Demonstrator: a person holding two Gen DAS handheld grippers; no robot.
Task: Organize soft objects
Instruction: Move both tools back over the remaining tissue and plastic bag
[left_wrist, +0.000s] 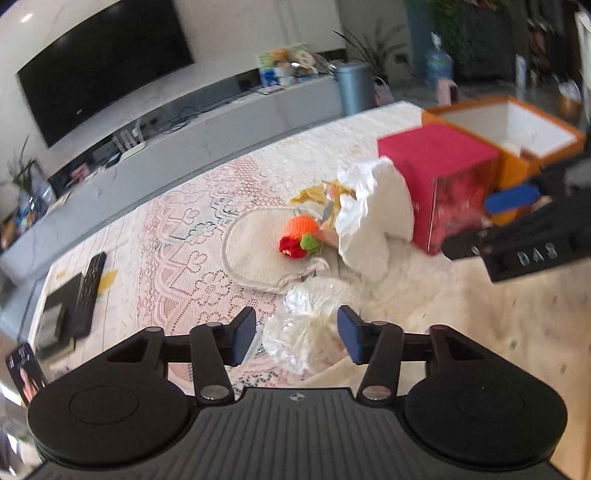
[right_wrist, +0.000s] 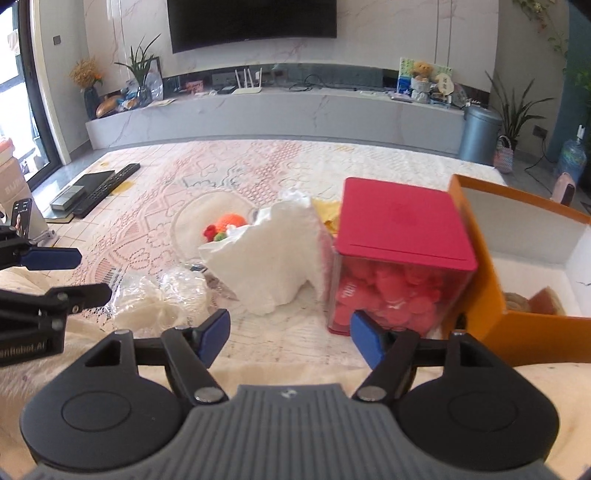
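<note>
Lace-patterned tablecloth (right_wrist: 155, 206) covers the work surface, with a long TV console (right_wrist: 295, 110) and a dark screen behind it.

Left gripper (left_wrist: 296, 334): jaws set wide, holding nothing. Between and just beyond its blue pads lies a clear plastic bag (left_wrist: 306, 325) with a pale soft item inside (contents not identifiable); whether the pads touch it cannot be told. In the right wrist view the same bag (right_wrist: 159, 299) lies beside the left gripper (right_wrist: 79, 275).

Right gripper (right_wrist: 290, 338): jaws set wide, empty, aimed at bare cloth between the crumpled white fabric (right_wrist: 266, 254) and the red-lidded clear box (right_wrist: 399, 258).

White fabric: slumped heap leaning against the box side, long axis running roughly from near left to far right.

Beyond it, a round beige pouch (left_wrist: 255, 247) lies flat, carrying an orange, red and green knitted piece (left_wrist: 299, 236) whose long axis points toward the fabric.

An open orange box (right_wrist: 517, 314) stands touching the red-lidded box on the right. A remote control (right_wrist: 107, 188) lies well apart, far left.
</note>
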